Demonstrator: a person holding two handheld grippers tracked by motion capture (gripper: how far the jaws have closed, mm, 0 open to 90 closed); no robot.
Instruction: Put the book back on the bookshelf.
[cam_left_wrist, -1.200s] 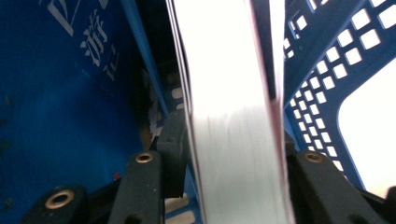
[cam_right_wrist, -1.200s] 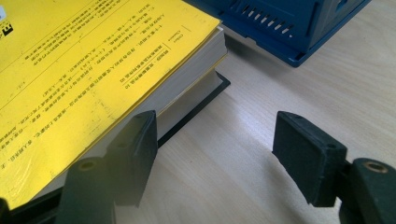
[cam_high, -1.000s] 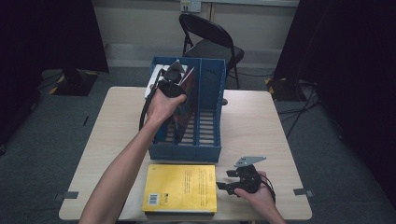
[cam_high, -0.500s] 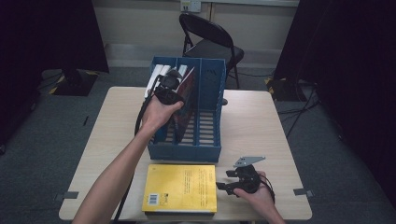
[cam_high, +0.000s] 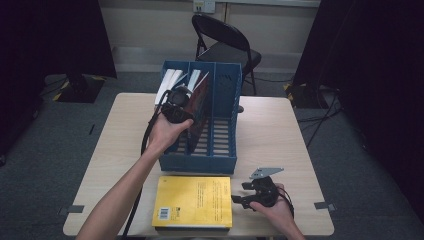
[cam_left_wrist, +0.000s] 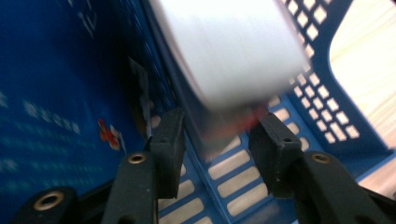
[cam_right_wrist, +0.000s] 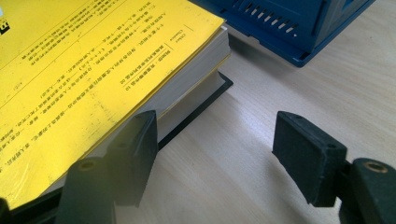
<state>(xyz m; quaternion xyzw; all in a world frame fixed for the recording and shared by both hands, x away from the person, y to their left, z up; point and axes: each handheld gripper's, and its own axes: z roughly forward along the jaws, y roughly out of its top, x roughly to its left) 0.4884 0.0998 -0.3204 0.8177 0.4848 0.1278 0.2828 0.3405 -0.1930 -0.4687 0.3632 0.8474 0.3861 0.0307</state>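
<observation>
While the left gripper clamps a book to slot it into the file rack, the right gripper waits wide open at the yellow book's 3 o'clock edge.

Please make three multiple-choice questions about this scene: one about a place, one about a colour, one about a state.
1. Where does the yellow book lie?
A. flat on the table, in front of the blue file rack
B. inside the rack
C. on the chair

2. What colour is the rack?
A. red
B. blue
C. green

3. How stands the right gripper?
A. shut on the book
B. open, beside the book's corner
C. inside the rack

Answers:
1 A, the high view shows it lying before the rack.
2 B, its walls are blue.
3 B, bare table lies between its jaws.
</observation>
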